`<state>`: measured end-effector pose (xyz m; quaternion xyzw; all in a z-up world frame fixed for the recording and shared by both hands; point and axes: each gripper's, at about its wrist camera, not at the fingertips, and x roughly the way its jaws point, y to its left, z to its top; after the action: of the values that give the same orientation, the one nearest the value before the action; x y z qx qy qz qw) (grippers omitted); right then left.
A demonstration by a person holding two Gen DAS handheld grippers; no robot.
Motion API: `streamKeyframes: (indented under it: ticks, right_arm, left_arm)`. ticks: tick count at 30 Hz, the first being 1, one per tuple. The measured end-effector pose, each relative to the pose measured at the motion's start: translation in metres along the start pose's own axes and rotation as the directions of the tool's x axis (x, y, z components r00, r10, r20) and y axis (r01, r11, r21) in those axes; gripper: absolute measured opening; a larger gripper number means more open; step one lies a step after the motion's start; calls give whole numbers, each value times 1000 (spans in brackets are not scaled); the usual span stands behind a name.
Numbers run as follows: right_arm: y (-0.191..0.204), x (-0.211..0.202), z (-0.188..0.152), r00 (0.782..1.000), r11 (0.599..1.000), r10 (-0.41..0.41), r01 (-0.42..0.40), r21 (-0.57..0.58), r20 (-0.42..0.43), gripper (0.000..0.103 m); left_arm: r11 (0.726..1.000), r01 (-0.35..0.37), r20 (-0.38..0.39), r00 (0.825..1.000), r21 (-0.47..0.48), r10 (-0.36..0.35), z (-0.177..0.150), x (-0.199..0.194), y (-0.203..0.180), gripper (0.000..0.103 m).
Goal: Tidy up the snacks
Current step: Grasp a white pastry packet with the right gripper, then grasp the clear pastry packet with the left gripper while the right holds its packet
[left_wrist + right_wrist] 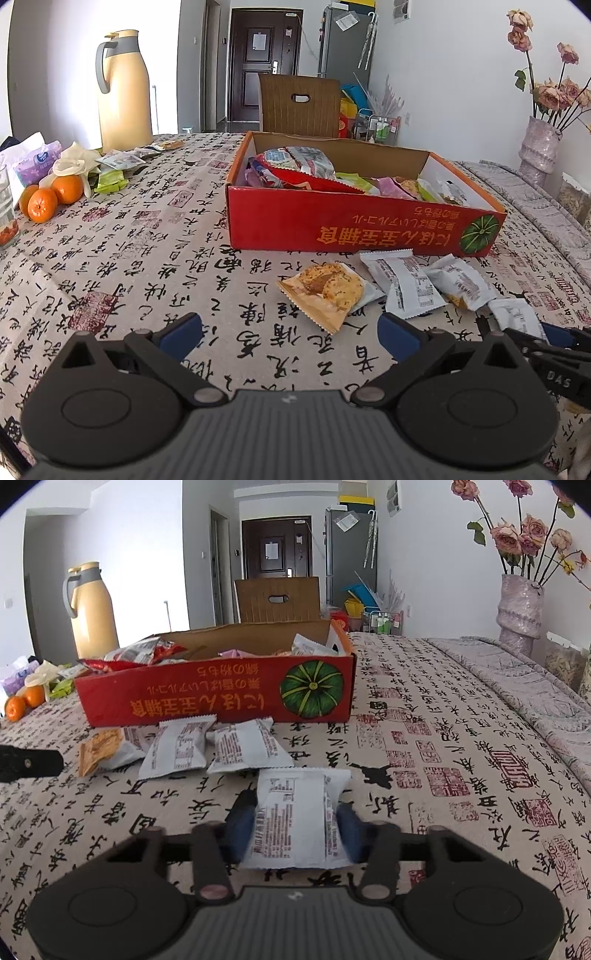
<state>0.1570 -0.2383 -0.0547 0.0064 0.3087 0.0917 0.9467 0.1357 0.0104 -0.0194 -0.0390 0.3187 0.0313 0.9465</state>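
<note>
1. Left wrist view, far left of the frame: three oranges (50,197) lie at the left edge of the table, beside a purple tissue pack (37,162) and some small green and white packets (114,170).
2. Upper left: a tall yellow thermos jug (123,90) with a grey handle stands at the table's far edge.
3. Lower centre: the left gripper (290,334) has its blue-padded jaws spread wide above the calligraphy tablecloth (147,258), with nothing between them.
4. Centre: a cake packet (325,291) with an orange printed front lies just ahead of the spread jaws, near the front wall of the red cardboard box (354,229).
5. The box sits mid-frame, open-topped, holding a heap of mixed snack bags.
6. Right of centre: two white snack packets (402,282) lie side by side in front of the box, touching one another.
7. Lower right: the right gripper (517,326) enters at the edge, with a white packet at its tips.
8. Upper right: a vase of dried roses (539,144) stands on the table's far right.
9. Right wrist view, lower centre: the right gripper's blue pads are pinching a white snack packet (299,812) from both sides; the packet rests on the cloth, apart from the others and nearer than the box.
</note>
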Motion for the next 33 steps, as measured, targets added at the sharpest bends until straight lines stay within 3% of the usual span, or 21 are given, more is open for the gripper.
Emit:
streamKeyframes:
  ticks: [16,30,33]
  right_arm:
    - [-20,-5,26,994,999,-29,25,39,104,41]
    - [-15,33,47,994,999,-19,16,34,104,41]
    - [-16,38,46,996,999,-18,14,44,93,41]
  left_arm:
    - [986,-17,-34,999,169,23,27,41,-24,103]
    - [990,5,-94,996,144,9,33,84,-18,103]
    - [990,37,-109,994,138,-22,31,88,-18,96]
